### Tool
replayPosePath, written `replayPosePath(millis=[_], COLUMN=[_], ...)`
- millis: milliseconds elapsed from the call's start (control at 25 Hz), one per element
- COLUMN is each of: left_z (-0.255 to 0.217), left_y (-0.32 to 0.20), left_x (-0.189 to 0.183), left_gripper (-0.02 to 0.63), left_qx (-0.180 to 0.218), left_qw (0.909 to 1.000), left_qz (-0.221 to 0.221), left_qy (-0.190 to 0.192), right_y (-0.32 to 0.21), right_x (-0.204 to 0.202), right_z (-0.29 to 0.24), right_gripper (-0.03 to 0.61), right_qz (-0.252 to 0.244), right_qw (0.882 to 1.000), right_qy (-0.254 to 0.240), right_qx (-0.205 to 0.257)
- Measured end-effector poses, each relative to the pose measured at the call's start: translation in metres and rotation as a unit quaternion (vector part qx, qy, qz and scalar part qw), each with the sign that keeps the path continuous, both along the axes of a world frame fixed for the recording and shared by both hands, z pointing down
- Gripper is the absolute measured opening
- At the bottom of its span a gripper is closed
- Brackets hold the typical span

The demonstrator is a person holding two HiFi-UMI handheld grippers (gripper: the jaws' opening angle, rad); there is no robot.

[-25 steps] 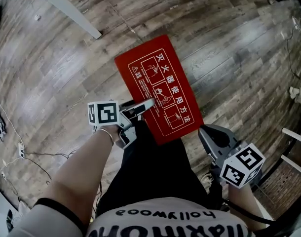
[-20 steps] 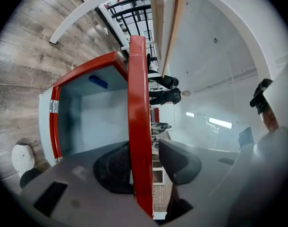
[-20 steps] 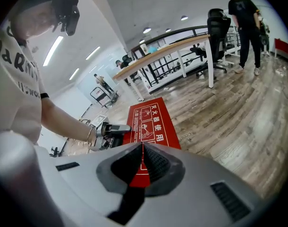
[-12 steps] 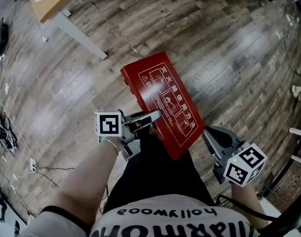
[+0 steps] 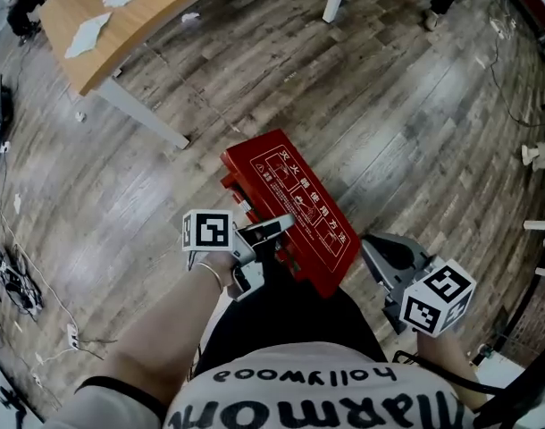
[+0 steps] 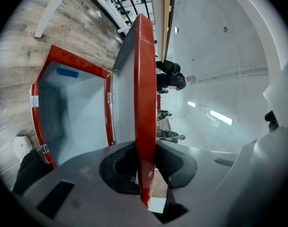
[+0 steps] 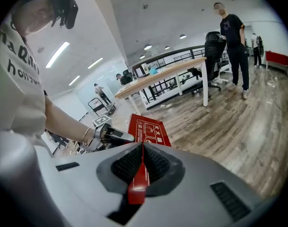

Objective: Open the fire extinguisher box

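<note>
Head view, over a grey wood-plank floor (image 5: 415, 123): a person is holding the flat red lid (image 5: 301, 211), printed with white instructions, raised above the open red fire extinguisher box (image 6: 71, 60) lying on that floor. Fingers of the left gripper (image 5: 288, 222), having just been closing, are clenching the lid's edge, while the right gripper (image 5: 369, 245) is pinching its near corner.

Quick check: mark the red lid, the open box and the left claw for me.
red lid (image 5: 299, 207): head view, on its printed face.
box (image 6: 73, 117): left gripper view, on the pale inner wall.
left claw (image 5: 289, 222): head view, between its tips, clamped on the lid's edge.
</note>
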State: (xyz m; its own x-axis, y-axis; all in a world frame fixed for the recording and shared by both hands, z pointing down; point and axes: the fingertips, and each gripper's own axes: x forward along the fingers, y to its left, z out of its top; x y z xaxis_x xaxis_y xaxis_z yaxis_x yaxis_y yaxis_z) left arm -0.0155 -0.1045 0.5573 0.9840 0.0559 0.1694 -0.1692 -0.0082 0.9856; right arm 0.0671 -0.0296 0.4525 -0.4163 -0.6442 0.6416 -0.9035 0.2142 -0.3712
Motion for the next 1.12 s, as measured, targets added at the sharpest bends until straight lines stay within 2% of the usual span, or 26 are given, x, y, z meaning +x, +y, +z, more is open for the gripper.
replayPosePath(millis=[80,120,200,320,440,560,680,840,1000,1120], left_z=[-0.003,-0.004,-0.005,-0.005,-0.006,-0.010,-0.016,-0.020,-0.017,-0.015], left_y=[0.003,0.003,0.003,0.002,-0.001,0.000,0.001,-0.002,-0.006,-0.004], left_x=[0.008,0.011,0.016,0.021,0.024,0.028,0.036,0.041,0.028,0.023], left_gripper=[0.075,0.074,0.074,0.074,0.074,0.074,0.074,0.074,0.074,0.074], left_qx=[-0.033,-0.037,-0.027,-0.020,-0.015,-0.029,-0.026,-0.028,-0.038,-0.040], left_qw=[0.9994,0.9991,0.9987,0.9980,0.9973,0.9964,0.9959,0.9945,0.9848,0.9784], left_qz=[0.005,0.011,0.021,0.013,0.000,-0.008,-0.006,-0.027,-0.088,-0.110], left_qy=[-0.008,-0.018,-0.039,-0.058,-0.072,-0.079,-0.087,-0.098,-0.145,-0.171], right_y=[-0.001,-0.002,-0.005,-0.010,-0.016,-0.024,-0.034,-0.050,-0.069,-0.076], right_x=[0.004,0.007,0.013,0.023,0.030,0.035,0.043,0.064,0.084,0.104], right_z=[-0.006,-0.009,-0.015,-0.023,-0.027,-0.028,-0.023,-0.009,-0.006,-0.007], right_gripper=[0.011,0.011,0.012,0.011,0.011,0.011,0.011,0.011,0.011,0.011], right_qz=[0.008,0.015,0.032,0.053,0.048,0.035,0.006,-0.054,-0.132,-0.170], right_qw=[1.000,1.000,0.999,0.998,0.998,0.999,0.999,0.998,0.991,0.985], right_qy=[0.009,0.013,0.026,0.033,0.026,0.009,-0.012,-0.010,-0.024,-0.035], right_qx=[0.005,0.007,0.012,0.023,0.029,0.032,0.033,0.022,0.007,-0.001])
